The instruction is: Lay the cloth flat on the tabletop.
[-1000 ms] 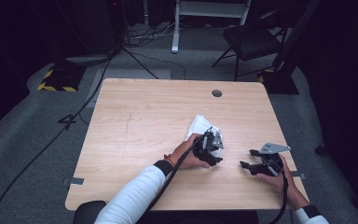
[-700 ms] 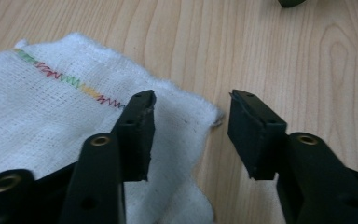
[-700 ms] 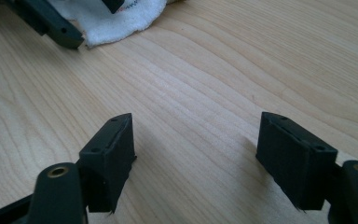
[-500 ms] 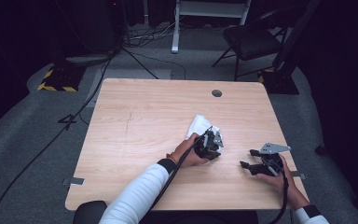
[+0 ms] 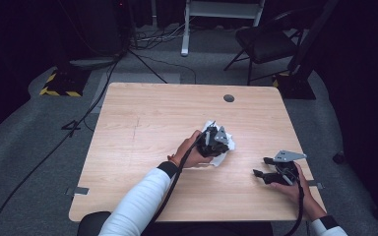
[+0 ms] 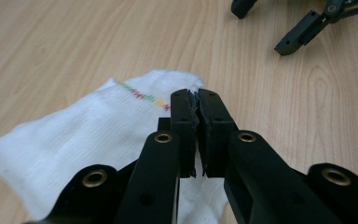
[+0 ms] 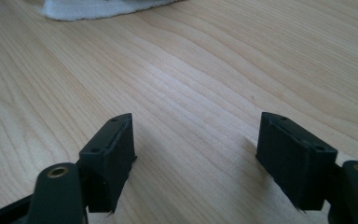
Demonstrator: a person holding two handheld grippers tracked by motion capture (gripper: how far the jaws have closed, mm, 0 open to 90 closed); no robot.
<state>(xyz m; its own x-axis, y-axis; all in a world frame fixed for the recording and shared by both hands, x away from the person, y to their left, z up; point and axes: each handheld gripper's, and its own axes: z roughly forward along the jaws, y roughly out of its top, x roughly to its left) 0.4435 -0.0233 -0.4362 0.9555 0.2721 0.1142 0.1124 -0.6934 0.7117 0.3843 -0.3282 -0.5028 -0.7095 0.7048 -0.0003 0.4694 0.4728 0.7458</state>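
The table point(image 5: 142, 128) is noted as bare light wood. The white cloth point(image 6: 74, 135) (a sock, judging by its coloured stitched band) is found right of the table's centre, its long axis running away from the left tool point(image 6: 198, 100) toward that view's lower left. The left tool's jaws have just been closing and are pressed together on the cloth's edge. The right tool point(image 7: 196, 140) is held agape, empty, well apart to the cloth's right.
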